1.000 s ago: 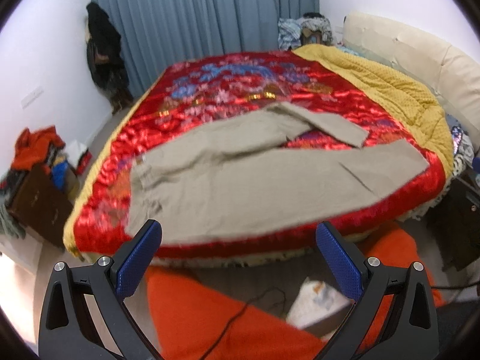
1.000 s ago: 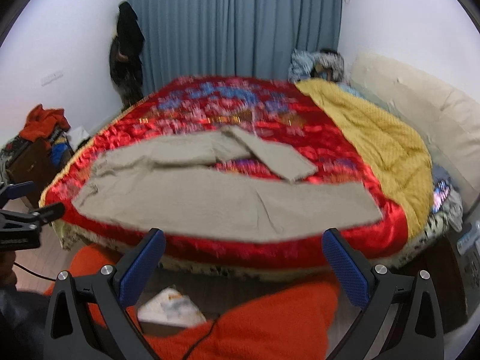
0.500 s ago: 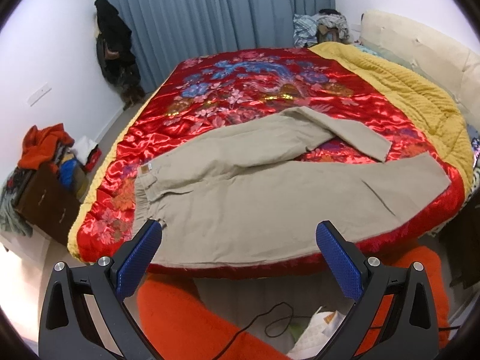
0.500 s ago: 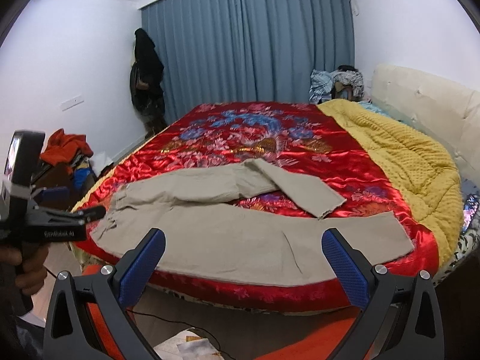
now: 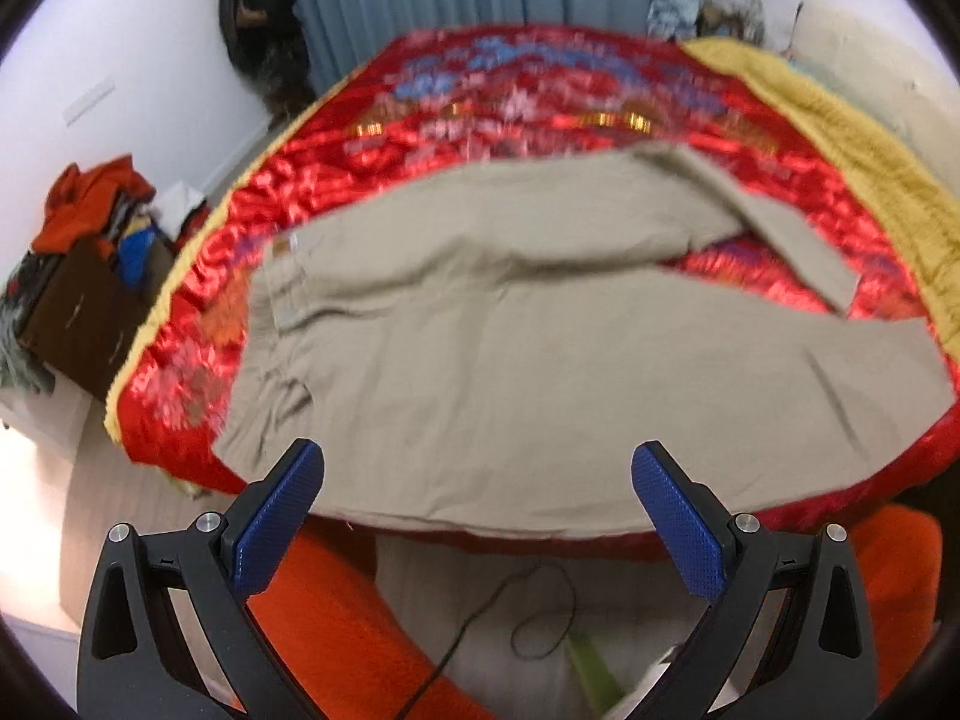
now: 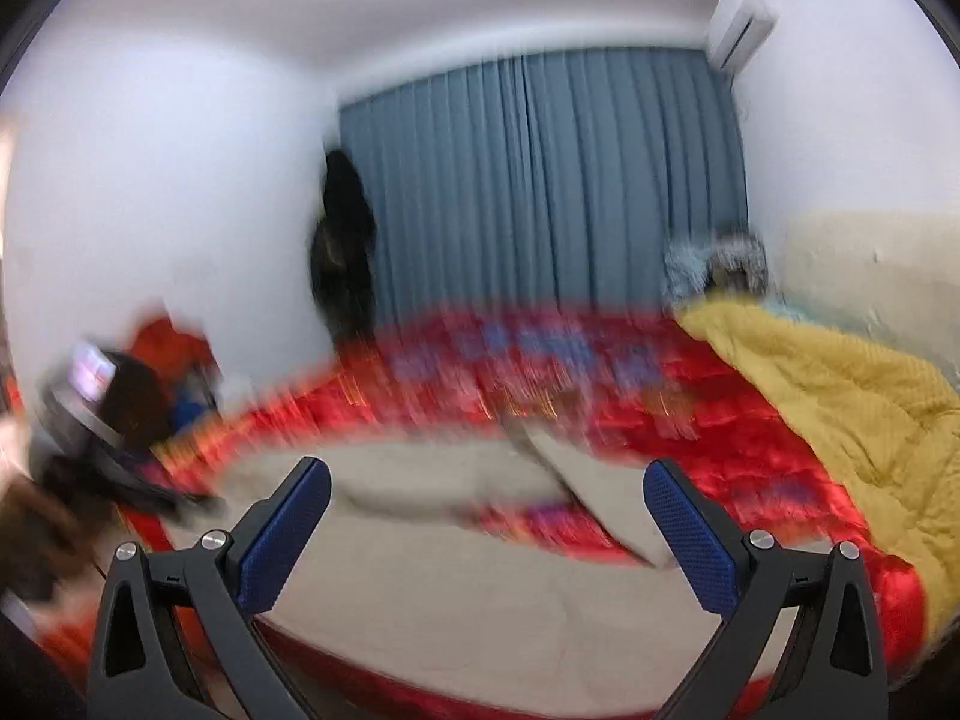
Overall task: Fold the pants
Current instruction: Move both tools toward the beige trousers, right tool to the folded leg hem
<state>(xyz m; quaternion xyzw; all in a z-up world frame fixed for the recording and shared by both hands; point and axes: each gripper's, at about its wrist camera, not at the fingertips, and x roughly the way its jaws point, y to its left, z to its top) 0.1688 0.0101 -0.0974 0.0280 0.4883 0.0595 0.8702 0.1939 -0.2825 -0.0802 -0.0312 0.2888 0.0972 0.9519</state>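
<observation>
L wrist view: left gripper (image 5: 477, 480) fingers wide apart, holding nothing, just short of the pants (image 5: 540, 360), which lie flat on the bed (image 5: 540, 120), far leg bent over.
R wrist view: v. blurred; right gripper (image 6: 486, 495) likewise spread, nothing held. Risk: slick bed cover lets the fabric slide when pinched.

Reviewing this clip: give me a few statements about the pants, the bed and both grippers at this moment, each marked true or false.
1. The beige pants lie spread on the red bedspread. True.
2. The left gripper is shut on the waistband. False: it is open and holds nothing.
3. One pant leg is bent back on itself. True.
4. The right gripper is open. True.
5. The yellow blanket covers the pants. False: it lies at the bed's right side, apart from them.
</observation>
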